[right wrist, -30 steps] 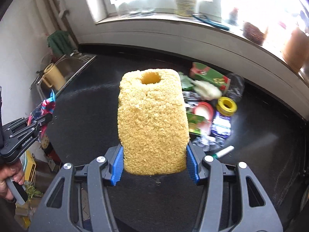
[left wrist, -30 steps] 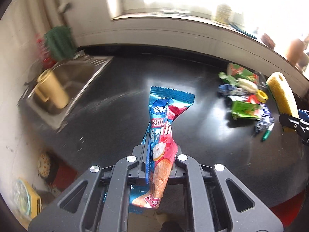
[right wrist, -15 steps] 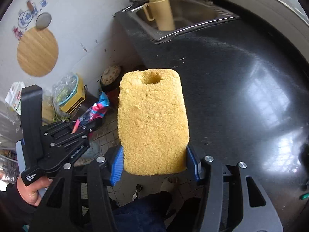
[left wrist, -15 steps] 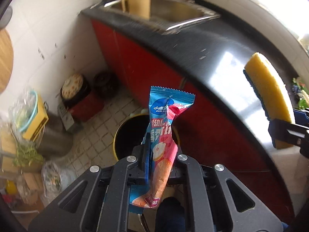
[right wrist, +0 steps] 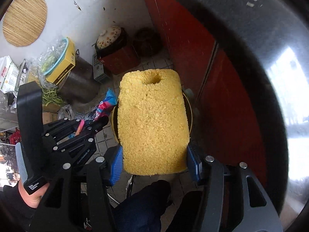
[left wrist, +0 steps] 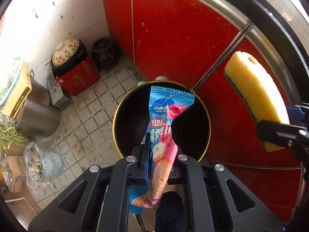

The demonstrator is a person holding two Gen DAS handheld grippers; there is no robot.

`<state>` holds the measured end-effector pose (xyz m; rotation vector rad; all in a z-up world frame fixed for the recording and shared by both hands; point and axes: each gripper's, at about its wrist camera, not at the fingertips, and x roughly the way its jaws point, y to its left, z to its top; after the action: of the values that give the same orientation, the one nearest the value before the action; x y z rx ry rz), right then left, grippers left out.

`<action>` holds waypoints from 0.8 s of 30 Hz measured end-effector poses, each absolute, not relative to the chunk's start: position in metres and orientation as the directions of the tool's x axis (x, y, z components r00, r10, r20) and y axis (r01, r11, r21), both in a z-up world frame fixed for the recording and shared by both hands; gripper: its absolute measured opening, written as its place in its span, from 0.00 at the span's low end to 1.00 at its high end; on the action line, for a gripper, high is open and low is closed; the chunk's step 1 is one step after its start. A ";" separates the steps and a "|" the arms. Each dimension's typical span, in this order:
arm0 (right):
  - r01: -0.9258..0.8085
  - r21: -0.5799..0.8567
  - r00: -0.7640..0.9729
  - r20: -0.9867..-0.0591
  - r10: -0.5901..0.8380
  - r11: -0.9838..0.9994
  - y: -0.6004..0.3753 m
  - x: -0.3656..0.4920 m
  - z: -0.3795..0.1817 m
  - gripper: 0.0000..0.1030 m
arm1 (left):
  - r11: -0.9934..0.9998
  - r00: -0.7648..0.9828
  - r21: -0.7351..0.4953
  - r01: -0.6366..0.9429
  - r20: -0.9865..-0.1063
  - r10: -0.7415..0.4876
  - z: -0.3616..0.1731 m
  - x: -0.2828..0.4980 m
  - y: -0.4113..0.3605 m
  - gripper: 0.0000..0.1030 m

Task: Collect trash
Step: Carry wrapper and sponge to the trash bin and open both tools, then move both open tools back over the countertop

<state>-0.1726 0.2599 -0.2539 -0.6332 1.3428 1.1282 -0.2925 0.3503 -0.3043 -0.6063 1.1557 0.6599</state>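
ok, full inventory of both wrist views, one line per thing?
wrapper: 1, blue and pink, clamped in left tool, over bin
sponge: 1, yellow, green backing, in right tool, over bin
bin: 1, black, yellow rim, floor by cabinet
cabinet: 1, red, behind bin
jar: 1, dark, floor corner
red box: 1, floor, floral-lidded pot on top
mat: 1, round, straw, wall
left tool: shut on wrapper
right tool: grips sponge
hand: 1, holds left tool

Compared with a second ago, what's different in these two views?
Both grippers swung off the black countertop and down over the floor: the left gripper now holds the snack wrapper above the yellow-rimmed bin, the right gripper brings the yellow sponge beside it. Both grips are unchanged; nothing released.
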 end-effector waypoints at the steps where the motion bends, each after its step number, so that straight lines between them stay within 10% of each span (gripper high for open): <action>1: -0.898 0.231 -0.140 -0.956 0.257 0.374 0.262 -0.172 -0.260 0.54 | 0.667 0.262 -0.097 -0.739 -0.953 0.151 -0.309 -0.292 0.351 0.10; 7: -0.914 0.200 -0.123 -0.966 0.229 0.353 0.280 -0.174 -0.278 0.56 | 0.679 0.253 -0.087 -0.729 -0.956 0.150 -0.325 -0.291 0.354 0.13; 12: -0.918 0.191 -0.115 -0.967 0.227 0.349 0.282 -0.174 -0.282 0.68 | 0.691 0.268 -0.069 -0.720 -0.946 0.185 -0.321 -0.291 0.350 0.68; 24: -0.923 0.226 -0.134 -0.947 0.291 0.312 0.255 -0.177 -0.215 0.74 | 0.722 0.292 -0.029 -0.691 -0.925 0.242 -0.257 -0.301 0.335 0.79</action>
<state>-0.1773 0.2551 -0.2152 -0.6657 1.2835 1.1907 -0.3011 0.3346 -0.2573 -0.4737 1.1116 0.6534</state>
